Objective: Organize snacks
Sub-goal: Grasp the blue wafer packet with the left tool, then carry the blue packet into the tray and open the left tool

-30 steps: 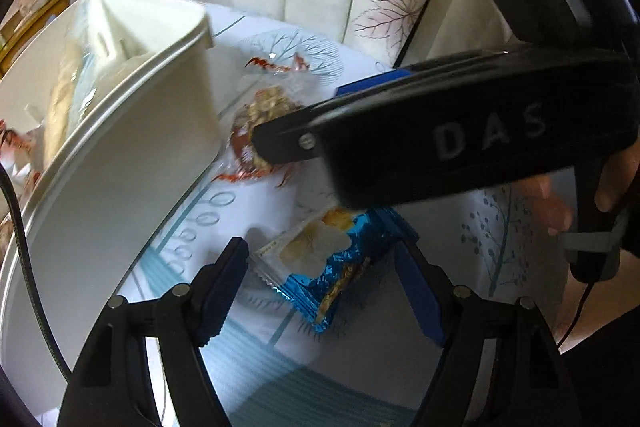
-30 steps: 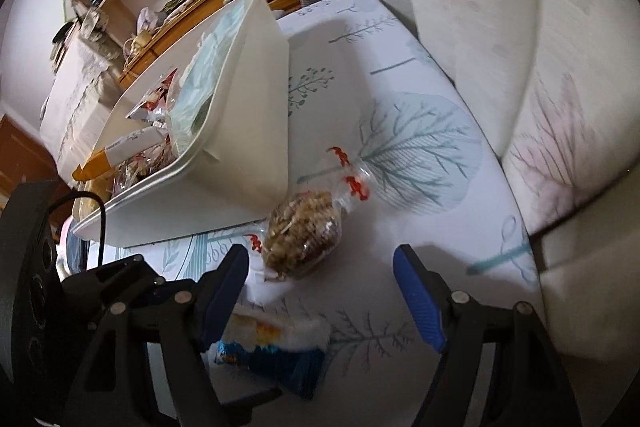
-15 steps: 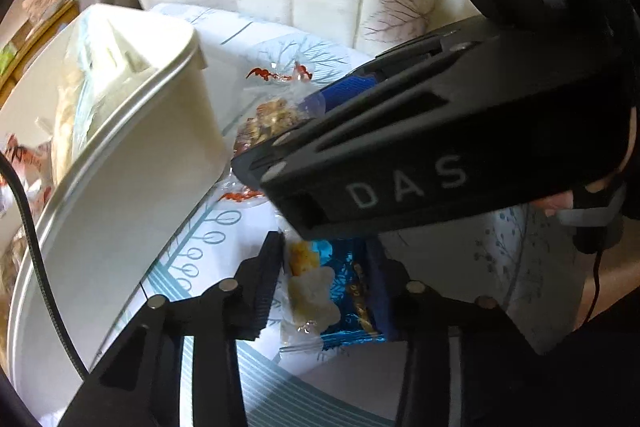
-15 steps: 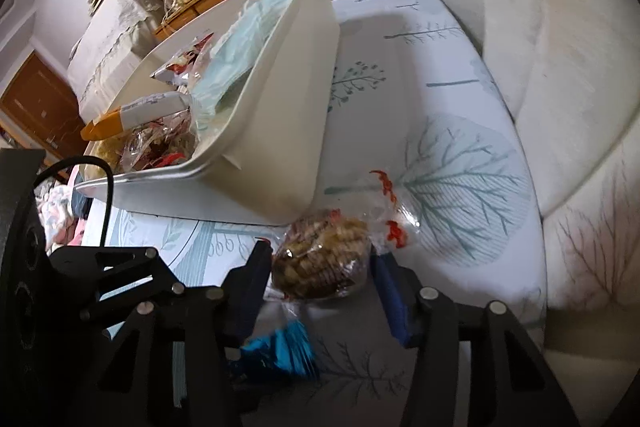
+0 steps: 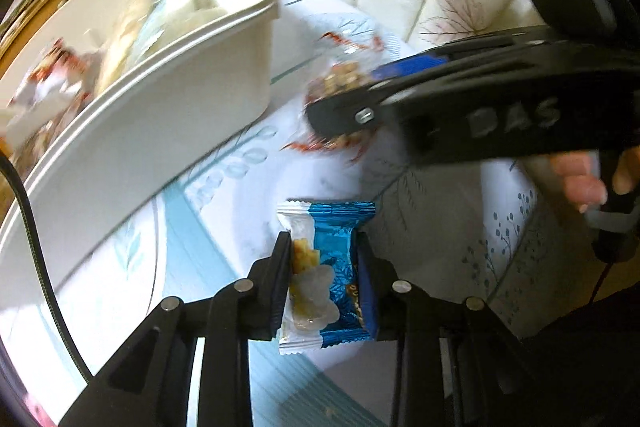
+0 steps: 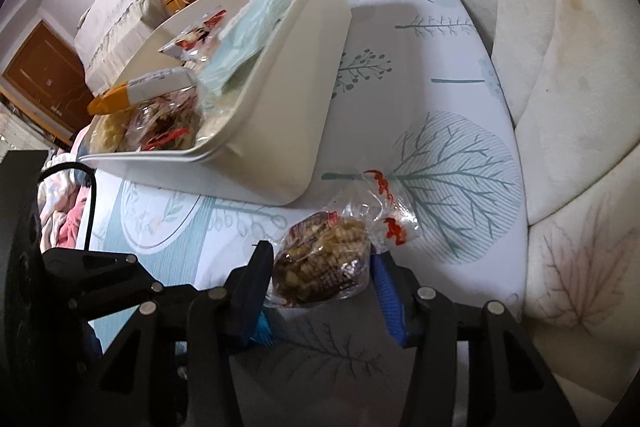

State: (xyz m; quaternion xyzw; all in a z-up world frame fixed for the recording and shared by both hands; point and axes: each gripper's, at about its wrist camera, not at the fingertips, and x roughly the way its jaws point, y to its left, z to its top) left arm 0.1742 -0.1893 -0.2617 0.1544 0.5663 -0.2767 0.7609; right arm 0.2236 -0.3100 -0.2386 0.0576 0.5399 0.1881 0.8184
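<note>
Snacks: blue pack pinched mid-body in left gripper, just closed | nut bag clamped in right gripper; light, crinkly, slippery, crushable | bin far left

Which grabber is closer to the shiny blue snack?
Left. The left gripper has just been closing and now squeezes the blue snack packet between its pads. The right gripper is farther back on the table, clamped on the clear bag of brown snacks.
</note>
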